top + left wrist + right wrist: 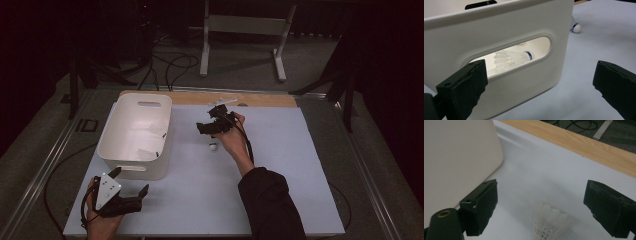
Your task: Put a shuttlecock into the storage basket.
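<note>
A white plastic bin [135, 135] stands on the left half of the pale mat. Through the handle slot of the bin [499, 37] I see a white shuttlecock [514, 58] with a blue band lying inside. Another shuttlecock [213, 146] sits on the mat right of the bin, with its cork [575, 27] showing past the bin's corner. My right gripper [209, 122] hovers open just above this shuttlecock. The feathered skirt [550, 222] lies between the jaws, which do not touch it. My left gripper [130, 182] is open in front of the bin's near wall, holding nothing.
The mat [280, 165] lies on a table with a wooden strip [574, 142] along the far edge. A white stick-like item [222, 101] rests on that strip. Beyond the table are a metal stand's legs [240, 30] and floor cables [170, 65].
</note>
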The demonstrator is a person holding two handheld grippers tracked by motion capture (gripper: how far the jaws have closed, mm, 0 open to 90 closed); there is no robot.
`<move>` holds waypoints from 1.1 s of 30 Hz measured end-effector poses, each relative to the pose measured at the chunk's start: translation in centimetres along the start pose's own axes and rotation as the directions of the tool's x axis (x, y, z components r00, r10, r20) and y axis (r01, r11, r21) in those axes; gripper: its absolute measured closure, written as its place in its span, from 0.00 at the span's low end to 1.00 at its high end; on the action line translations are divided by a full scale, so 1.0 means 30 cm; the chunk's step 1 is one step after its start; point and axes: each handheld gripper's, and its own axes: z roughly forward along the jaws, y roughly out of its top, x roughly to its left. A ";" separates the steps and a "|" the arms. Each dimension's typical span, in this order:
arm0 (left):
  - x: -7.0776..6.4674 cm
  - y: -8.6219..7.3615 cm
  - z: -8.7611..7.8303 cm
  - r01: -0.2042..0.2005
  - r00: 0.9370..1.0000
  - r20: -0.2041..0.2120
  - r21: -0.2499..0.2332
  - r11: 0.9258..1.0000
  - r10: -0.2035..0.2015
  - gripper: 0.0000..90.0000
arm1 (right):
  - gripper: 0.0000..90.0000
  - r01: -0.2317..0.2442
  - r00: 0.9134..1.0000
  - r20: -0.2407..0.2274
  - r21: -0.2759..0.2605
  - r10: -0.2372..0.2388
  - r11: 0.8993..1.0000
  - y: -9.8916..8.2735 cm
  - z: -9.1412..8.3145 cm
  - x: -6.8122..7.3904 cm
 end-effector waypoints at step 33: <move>0.002 0.000 -0.002 0.004 1.000 -0.001 -0.002 1.000 -0.004 0.00 | 0.14 -0.026 0.999 -0.023 0.041 0.027 0.999 -0.035 0.071 -0.016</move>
